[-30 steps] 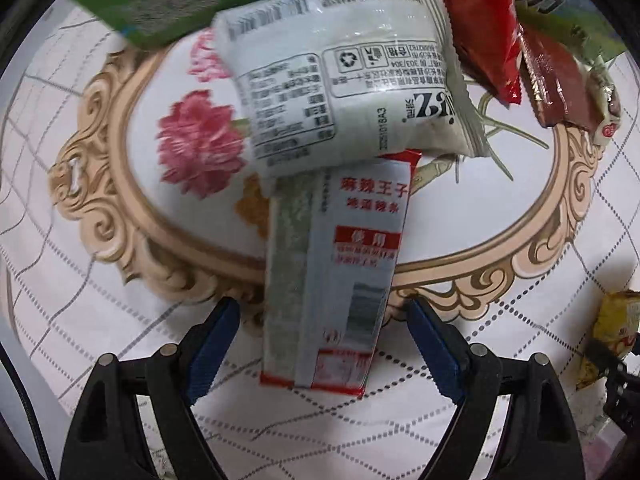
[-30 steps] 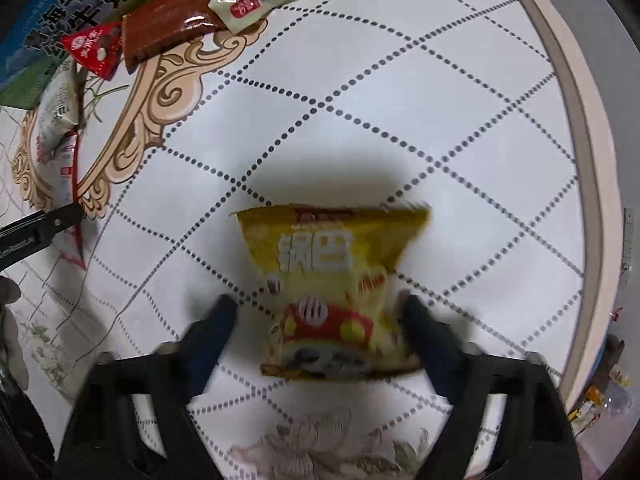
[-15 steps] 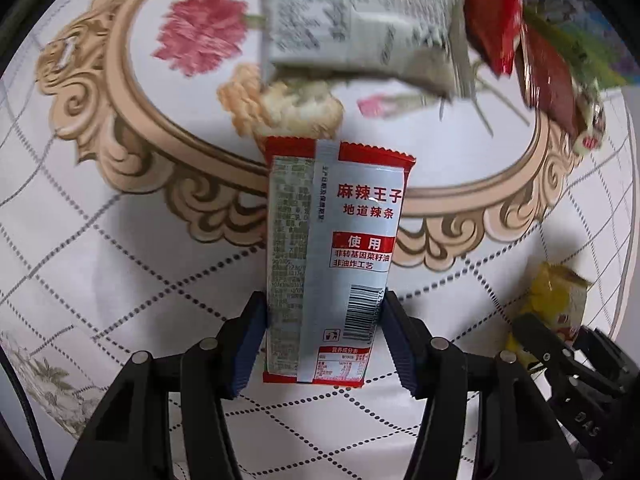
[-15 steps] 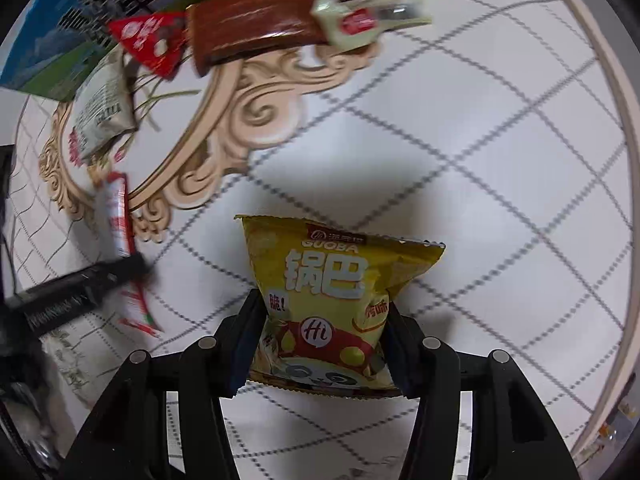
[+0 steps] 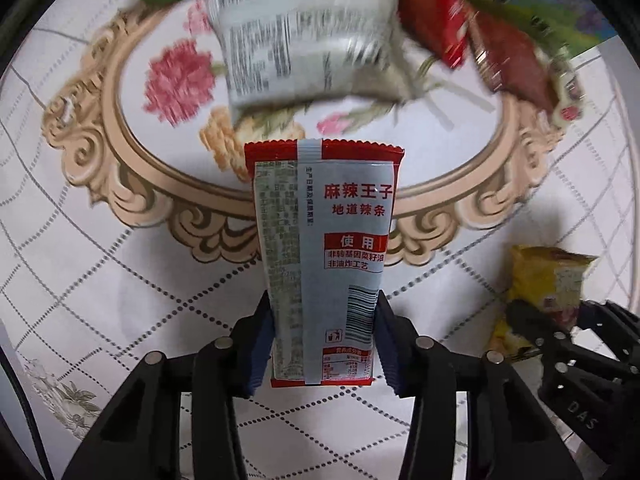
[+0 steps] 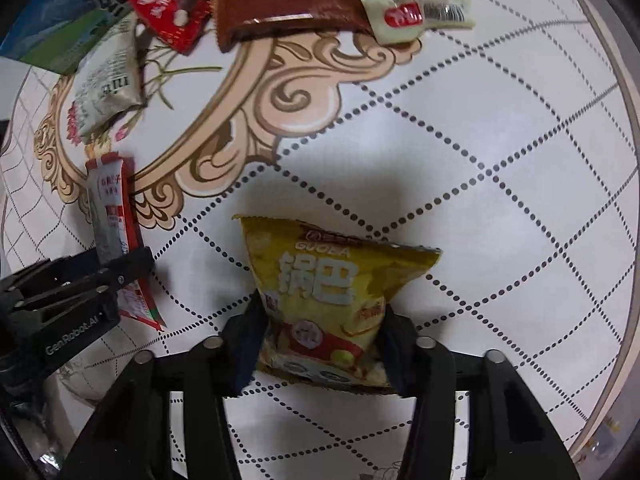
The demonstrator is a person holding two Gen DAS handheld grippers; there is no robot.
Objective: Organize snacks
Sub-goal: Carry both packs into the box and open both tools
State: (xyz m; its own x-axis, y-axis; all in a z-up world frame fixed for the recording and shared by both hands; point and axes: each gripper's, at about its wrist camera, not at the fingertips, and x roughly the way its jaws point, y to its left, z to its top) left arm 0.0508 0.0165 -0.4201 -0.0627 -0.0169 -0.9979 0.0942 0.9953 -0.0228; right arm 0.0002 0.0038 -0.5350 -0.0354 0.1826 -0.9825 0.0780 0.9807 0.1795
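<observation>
Tools pointed down: left tool (image 5: 323, 340) clamped a glossy red-edged strip packet (image 5: 324, 256); right tool (image 6: 323, 344) had just closed onto a crinkled yellow pouch (image 6: 332, 300).

spicy strip packet (image 5: 324, 264) left of crisps bag (image 6: 332, 300), both on tablecloth (image 6: 500, 128)

The right gripper (image 6: 322, 344), jaws just closing, pinches the yellow snack bag (image 6: 332, 296).
</observation>
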